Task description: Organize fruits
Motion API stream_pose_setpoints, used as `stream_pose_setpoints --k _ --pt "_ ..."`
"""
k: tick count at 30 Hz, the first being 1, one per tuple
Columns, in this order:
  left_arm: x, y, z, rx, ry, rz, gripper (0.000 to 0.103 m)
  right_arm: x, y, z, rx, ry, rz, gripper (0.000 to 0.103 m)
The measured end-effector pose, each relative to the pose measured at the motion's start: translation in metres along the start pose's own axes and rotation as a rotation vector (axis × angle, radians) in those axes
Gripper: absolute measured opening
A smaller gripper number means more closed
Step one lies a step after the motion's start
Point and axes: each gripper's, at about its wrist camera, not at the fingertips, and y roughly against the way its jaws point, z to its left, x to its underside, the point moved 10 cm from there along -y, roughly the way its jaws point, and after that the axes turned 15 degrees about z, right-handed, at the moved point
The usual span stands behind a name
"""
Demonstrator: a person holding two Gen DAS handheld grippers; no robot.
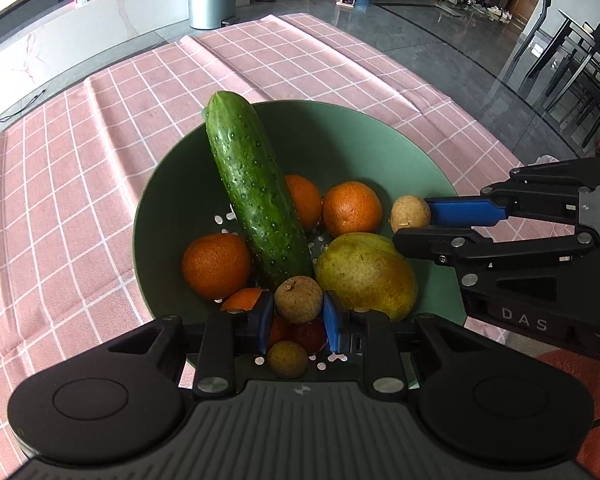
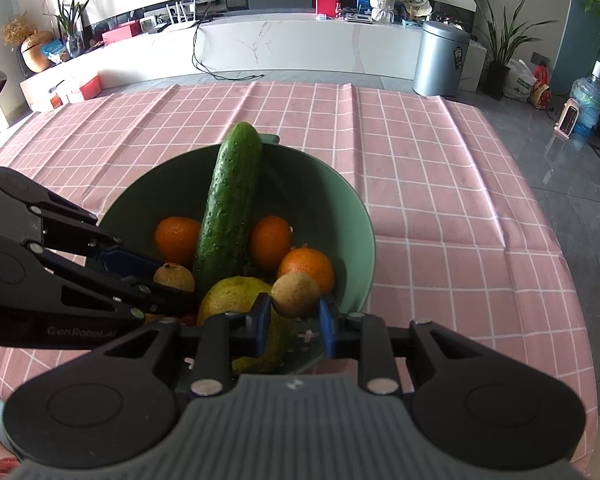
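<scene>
Your left gripper [image 1: 299, 316] is clamped on a longan [image 1: 299, 299]; your right gripper [image 2: 295, 316] is clamped on another longan [image 2: 296, 294]. Both hang over the green bowl [image 1: 364, 136] with cucumber [image 1: 252, 192], oranges and pear [image 1: 366, 274].

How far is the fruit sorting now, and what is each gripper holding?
Done: the cucumber, pear and oranges lie in the green bowl. In hand: the left gripper and the right gripper each clamp a small brown fruit above the bowl. Left: releasing both.
</scene>
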Motion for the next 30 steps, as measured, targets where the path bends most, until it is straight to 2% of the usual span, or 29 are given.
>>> stream_pose_setpoints --k 4,7,12,16,22,24,28,30 --pt "-0.002 0.000 -0.001 0.004 -0.001 -0.004 0.031 -0.002 -0.001 0.001 0.019 0.007 0.003 0.022" --pt "0.000 0.001 -0.002 0.003 -0.008 -0.009 0.042 -0.001 0.000 0.001 0.018 0.006 0.004 0.023" --pt "0.006 0.016 -0.003 0.005 -0.012 -0.032 0.045 0.003 0.012 0.007 0.012 0.000 -0.011 0.033" --pt "0.013 0.042 -0.003 -0.027 -0.023 -0.089 0.049 0.005 0.028 0.017 0.004 -0.007 -0.035 0.034" --pt "0.030 0.092 0.003 -0.118 0.000 -0.203 0.052 0.008 0.069 0.034 -0.021 -0.043 -0.134 0.049" --pt "0.038 0.108 0.005 -0.147 0.007 -0.242 0.056 0.012 0.082 0.041 -0.034 -0.059 -0.165 0.055" --pt "0.055 0.131 0.007 -0.198 0.023 -0.309 0.061 0.022 0.104 0.054 -0.044 -0.083 -0.219 0.057" --pt "0.064 0.140 0.008 -0.223 0.037 -0.344 0.067 0.029 0.113 0.060 -0.046 -0.092 -0.246 0.058"
